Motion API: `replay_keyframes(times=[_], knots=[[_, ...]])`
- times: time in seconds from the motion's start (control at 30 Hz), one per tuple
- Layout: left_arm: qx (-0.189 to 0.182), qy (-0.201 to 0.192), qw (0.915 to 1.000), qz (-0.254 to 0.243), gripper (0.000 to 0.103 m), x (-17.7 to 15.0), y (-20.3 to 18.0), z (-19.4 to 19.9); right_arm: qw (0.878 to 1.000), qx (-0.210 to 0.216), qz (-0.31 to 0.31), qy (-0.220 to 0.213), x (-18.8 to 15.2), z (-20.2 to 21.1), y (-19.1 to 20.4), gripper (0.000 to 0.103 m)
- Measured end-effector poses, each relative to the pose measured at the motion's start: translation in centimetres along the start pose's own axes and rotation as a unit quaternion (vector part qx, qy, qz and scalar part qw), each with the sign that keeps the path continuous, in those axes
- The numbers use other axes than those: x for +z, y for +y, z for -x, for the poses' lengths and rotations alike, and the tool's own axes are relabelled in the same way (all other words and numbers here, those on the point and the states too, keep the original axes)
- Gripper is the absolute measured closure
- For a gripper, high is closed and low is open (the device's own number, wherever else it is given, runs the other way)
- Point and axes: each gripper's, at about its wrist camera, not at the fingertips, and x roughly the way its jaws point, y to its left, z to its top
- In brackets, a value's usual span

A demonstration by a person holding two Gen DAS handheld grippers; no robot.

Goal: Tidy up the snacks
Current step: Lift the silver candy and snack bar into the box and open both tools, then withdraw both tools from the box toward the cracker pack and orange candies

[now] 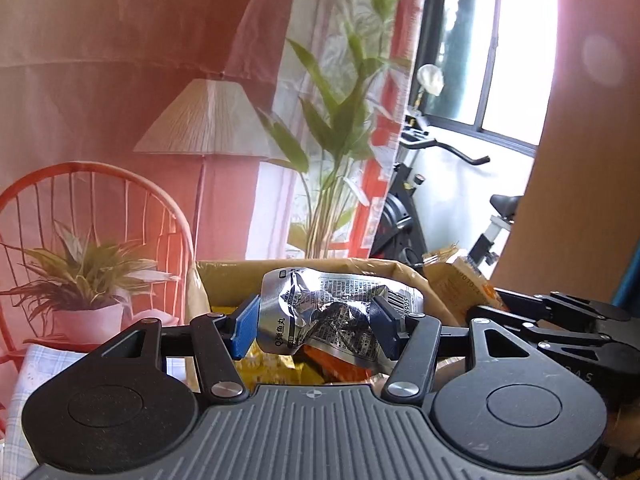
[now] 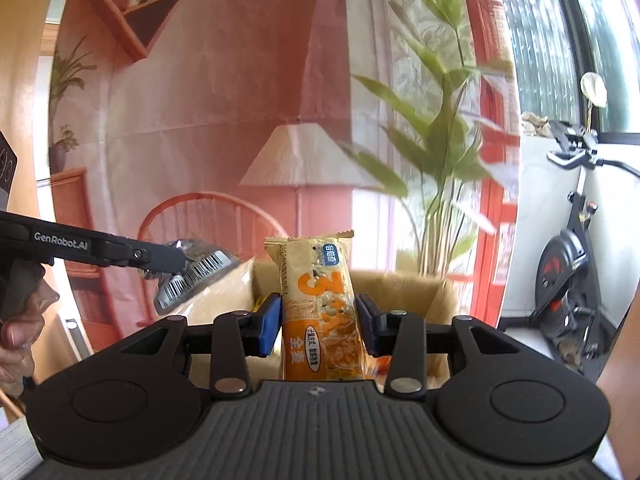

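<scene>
In the left wrist view my left gripper (image 1: 316, 326) is shut on a crumpled silver snack packet (image 1: 332, 312), its blue pads pressing both sides. The packet hangs over an open cardboard box (image 1: 224, 276) with yellow and orange packets (image 1: 280, 364) inside. My right gripper (image 2: 320, 326) is shut on an upright orange and yellow snack bar (image 2: 318, 308), held above the same cardboard box (image 2: 412, 284). The right gripper's black body (image 1: 560, 320) and its snack bar (image 1: 460, 280) show at the right of the left wrist view. The left gripper's arm (image 2: 100, 250) and silver packet (image 2: 196, 276) show at the left of the right wrist view.
A printed backdrop (image 1: 120, 80) with a lamp, chair and plants hangs behind the box. A leafy plant (image 1: 340, 120) stands beyond it. An exercise bike (image 2: 568, 272) stands at the right by a window. A checked cloth (image 1: 44, 372) lies at the lower left. A hand (image 2: 20, 332) grips the left tool.
</scene>
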Motion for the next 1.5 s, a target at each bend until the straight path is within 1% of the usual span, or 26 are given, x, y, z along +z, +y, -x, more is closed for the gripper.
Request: replay_keyframes(times=[0.07, 0.13, 0.2, 0.27, 0.4, 0.5, 0.6, 0.67, 0.7, 0.73, 0.77, 0.83, 0.93, 1.07, 1.17, 1.3, 1.5], knots=[[0.007, 0.012, 0.9999, -0.005, 0.041, 0.7, -0.2, -2.1, 1.000, -0.006, -0.005, 0.000, 0.9, -1.5, -0.9, 0.060], [0.019, 0.032, 0.9990, -0.027, 0.041, 1.1, -0.4, -4.7, 1.000, -0.011, -0.009, 0.004, 1.6, -3.1, -1.8, 0.060], [0.033, 0.042, 0.9983, -0.024, 0.041, 1.2, 0.0, -6.8, 1.000, -0.020, -0.003, 0.006, 1.7, -4.9, -2.7, 0.060], [0.041, 0.057, 0.9973, -0.023, 0.041, 1.0, 0.2, -8.3, 0.999, -0.027, -0.006, 0.022, 1.5, -6.9, -3.3, 0.060], [0.049, 0.071, 0.9955, -0.039, 0.041, 0.3, 0.1, -9.8, 0.998, -0.047, 0.008, 0.047, 0.9, -9.9, -3.9, 0.060], [0.043, 0.083, 0.9952, -0.031, 0.041, -0.1, 0.4, -10.6, 0.997, -0.050, 0.013, 0.061, 0.2, -11.1, -4.2, 0.060], [0.048, 0.094, 0.9938, -0.034, 0.041, -0.4, 0.5, -11.3, 0.996, -0.055, 0.017, 0.071, -0.3, -11.9, -4.3, 0.060], [0.043, 0.096, 0.9939, -0.031, 0.039, -0.4, 0.7, -11.5, 0.995, -0.061, 0.013, 0.077, -0.6, -12.3, -4.5, 0.058], [0.041, 0.098, 0.9939, -0.029, 0.033, -0.4, 0.8, -11.6, 0.995, -0.060, 0.008, 0.076, -0.7, -12.3, -4.6, 0.058], [0.041, 0.099, 0.9938, -0.028, 0.029, -0.4, 0.9, -11.6, 0.995, -0.059, 0.003, 0.074, -0.7, -12.1, -4.7, 0.054], [0.045, 0.100, 0.9936, -0.029, 0.028, -0.4, 1.0, -11.4, 0.995, -0.059, -0.001, 0.075, -0.7, -12.1, -4.8, 0.048], [0.050, 0.100, 0.9934, -0.028, 0.028, -0.2, 1.2, -11.0, 0.996, -0.058, -0.008, 0.073, -0.5, -11.6, -4.9, 0.045], [0.038, 0.093, 0.9945, -0.029, 0.028, 0.0, 1.2, -9.6, 0.997, -0.049, -0.011, 0.062, -0.2, -10.3, -4.6, 0.045], [0.036, 0.088, 0.9944, -0.045, 0.028, 0.0, 0.8, -7.9, 0.998, -0.039, -0.011, 0.050, -0.2, -8.2, -3.6, 0.045], [0.026, 0.086, 0.9948, -0.047, 0.028, 0.0, 0.5, -6.3, 0.998, -0.034, -0.016, 0.042, -0.5, -6.5, -2.8, 0.045], [-0.008, 0.089, 0.9946, -0.052, 0.028, -0.1, 0.4, -4.1, 0.998, -0.027, -0.043, 0.032, -1.3, -4.1, -2.1, 0.045], [-0.014, 0.081, 0.9950, -0.057, 0.027, -0.3, 1.2, -0.3, 0.997, -0.029, -0.067, 0.030, -3.0, -0.7, -1.2, 0.045]])
